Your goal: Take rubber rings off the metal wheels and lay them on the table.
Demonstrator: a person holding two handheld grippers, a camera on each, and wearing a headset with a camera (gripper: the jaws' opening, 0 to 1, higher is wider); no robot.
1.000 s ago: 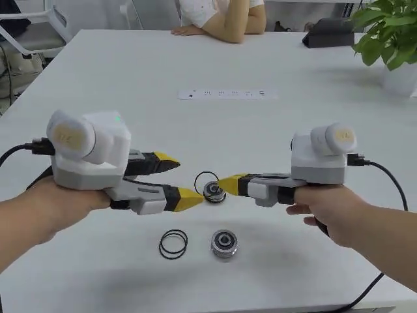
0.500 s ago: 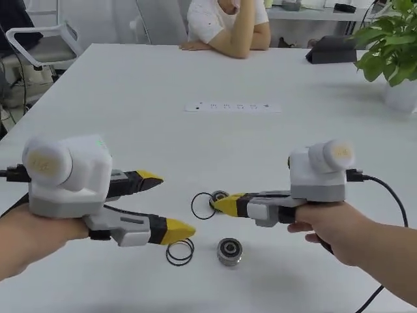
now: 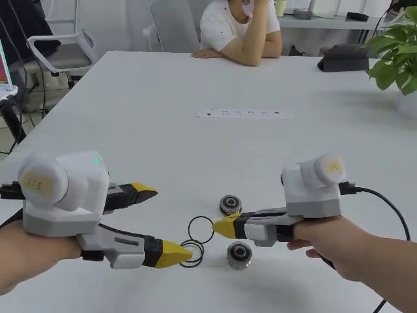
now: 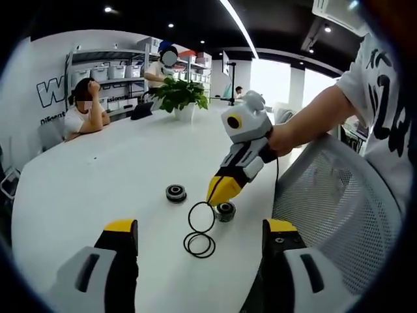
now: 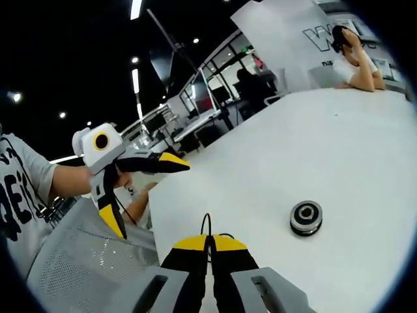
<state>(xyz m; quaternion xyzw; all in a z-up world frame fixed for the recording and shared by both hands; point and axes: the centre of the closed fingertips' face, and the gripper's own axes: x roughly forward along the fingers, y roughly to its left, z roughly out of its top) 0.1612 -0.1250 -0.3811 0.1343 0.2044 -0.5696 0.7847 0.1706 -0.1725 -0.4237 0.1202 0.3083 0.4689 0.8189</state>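
- Workbench, ring-stripping under way: right gripper [image 3: 221, 226] clamped on the edge of one thin black rubber ring [image 3: 201, 229], held out ahead of the yellow tips and low over the white table [image 3: 163, 117]; impossible to tell whether touching it.
- Seen from the right gripper view: jaws pressed together, with the ring's thin cord caught between them.
- Left gripper [image 3: 171, 220] spread wide and carrying nothing, just beside the two rings [image 3: 191, 253] lying overlapped on the table.
- Far wheel [image 3: 230, 204] just beyond the held ring, near wheel [image 3: 239, 255] close under the right gripper and beside the laid pair; too small to tell whether either wears rubber.
- By the look of it, very light, soft and floppy, stretchy, grippy rather than slick; likely to cling to a pad or spring sideways on release.
- Best taken by pinching a short piece of cord across its thickness, as here.
- For one seated on a wheel, probably better nipped at the rim and peeled outward, with the other gripper clamping the wheel's flat faces.
- Wheels themselves likely dense, hard and smooth, apt to slide or roll if nudged.
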